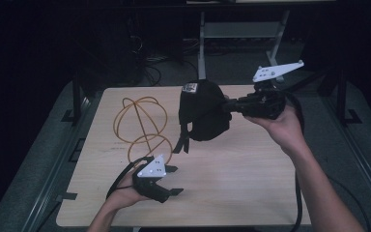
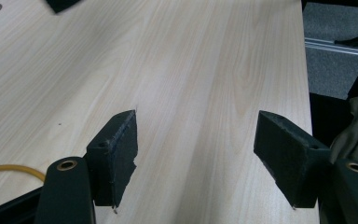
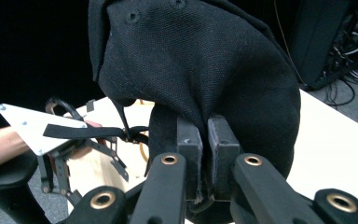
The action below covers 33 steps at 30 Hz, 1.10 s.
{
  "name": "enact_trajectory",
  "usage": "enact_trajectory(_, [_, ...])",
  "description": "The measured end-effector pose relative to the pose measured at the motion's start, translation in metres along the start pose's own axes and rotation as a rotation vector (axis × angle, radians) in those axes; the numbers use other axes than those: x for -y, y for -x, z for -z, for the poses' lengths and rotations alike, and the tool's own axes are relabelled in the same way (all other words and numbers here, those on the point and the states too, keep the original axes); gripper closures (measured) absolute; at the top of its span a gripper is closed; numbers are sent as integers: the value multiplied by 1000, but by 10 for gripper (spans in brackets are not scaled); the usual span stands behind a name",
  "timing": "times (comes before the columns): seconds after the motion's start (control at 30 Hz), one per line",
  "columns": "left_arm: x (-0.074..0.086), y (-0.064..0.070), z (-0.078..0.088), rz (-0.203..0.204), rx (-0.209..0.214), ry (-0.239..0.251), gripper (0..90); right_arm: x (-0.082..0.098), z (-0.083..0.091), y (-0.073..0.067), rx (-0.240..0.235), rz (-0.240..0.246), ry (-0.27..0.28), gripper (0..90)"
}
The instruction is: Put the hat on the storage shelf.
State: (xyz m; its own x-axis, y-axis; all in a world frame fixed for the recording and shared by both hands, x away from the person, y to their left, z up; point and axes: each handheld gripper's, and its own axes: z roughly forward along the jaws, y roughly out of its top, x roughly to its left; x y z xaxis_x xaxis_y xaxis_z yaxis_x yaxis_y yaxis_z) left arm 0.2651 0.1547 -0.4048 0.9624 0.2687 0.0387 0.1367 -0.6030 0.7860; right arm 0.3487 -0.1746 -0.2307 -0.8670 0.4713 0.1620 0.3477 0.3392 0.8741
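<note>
Up above the pale wooden table [image 1: 232,183], the right gripper [image 1: 228,105] pinches the black fabric cap [image 1: 204,112]; its white label is unreadable. Close up, the right gripper view shows jaws clamped on cloth. The left gripper [image 2: 196,156] gapes wide, empty, beside the yellow wire frame [image 1: 142,126].

A light wooden table [image 1: 232,179] carries a yellow wire frame [image 1: 142,126] on its far left part, two rings looping one above the other. Around the table lies grey carpeted floor [image 1: 38,159], with dark rails along both sides. Behind the table stands a pale metal stand [image 1: 241,34], and a tangle of cables [image 1: 149,60] lies on the floor to its left. The background beyond is dark.
</note>
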Motion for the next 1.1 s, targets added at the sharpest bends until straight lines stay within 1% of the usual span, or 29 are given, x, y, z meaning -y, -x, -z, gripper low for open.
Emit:
enact_trajectory(0.1, [0,1,-1,-1,12,-14,299,-11,-7,-2,-13,14,-2,854])
enact_trajectory(0.13, [0,1,-1,-13,7,-20,299,-15,-9,-3,-18,16,-1,853])
enact_trajectory(0.2, [0,2,-2,-10,2,-25,295,-21,-13,-5,-22,22,-6,853])
enact_trajectory(0.23, [0,2,-2,-10,4,-29,284,-27,-18,-7,-30,34,-14,853])
enact_trajectory(0.27, [0,2,-2,-14,3,-31,284,-27,-18,-7,-30,34,-14,853])
enact_trajectory(0.3, [0,3,-3,-12,-7,-35,269,-34,-23,-8,-38,37,-17,853])
enact_trajectory(0.37, [1,3,-3,-10,-5,-36,262,-37,-25,-9,-42,37,-21,853])
enact_trajectory(0.43, [0,3,-3,-21,-5,-41,261,-43,-30,-11,-49,42,-29,853])
enact_trajectory(0.5, [1,4,-4,-18,-4,-36,260,-53,-38,-14,-60,58,-40,852])
enact_trajectory(0.53, [1,4,-4,-18,-4,-36,260,-53,-38,-14,-60,58,-40,852])
enact_trajectory(0.57, [1,4,-4,-20,-5,-36,260,-58,-46,-15,-67,62,-47,852])
enact_trajectory(0.6, [1,5,-5,-20,-8,-39,260,-58,-46,-15,-67,62,-47,852])
enact_trajectory(0.63, [1,5,-6,-45,-3,-46,260,-64,-52,-16,-75,69,-63,851])
enact_trajectory(0.67, [1,5,-6,-45,-3,-46,260,-64,-52,-16,-75,69,-63,851])
enact_trajectory(0.7, [1,5,-7,-51,0,-48,260,-67,-56,-17,-80,75,-68,851])
enact_trajectory(0.83, [1,6,-10,-45,7,-66,260,-80,-68,-23,-100,111,-90,851])
enact_trajectory(0.87, [1,6,-11,-49,12,-63,260,-83,-71,-25,-110,118,-100,851])
enact_trajectory(0.93, [2,7,-12,-37,11,-59,260,-90,-78,-29,-126,130,-122,851])
enact_trajectory(0.97, [2,6,-12,-45,14,-58,260,-94,-81,-31,-131,139,-127,851])
enact_trajectory(1.07, [2,7,-13,-50,21,-62,260,-105,-95,-36,-153,151,-153,850])
enact_trajectory(1.1, [2,7,-13,-49,26,-60,260,-110,-103,-38,-169,159,-161,849])
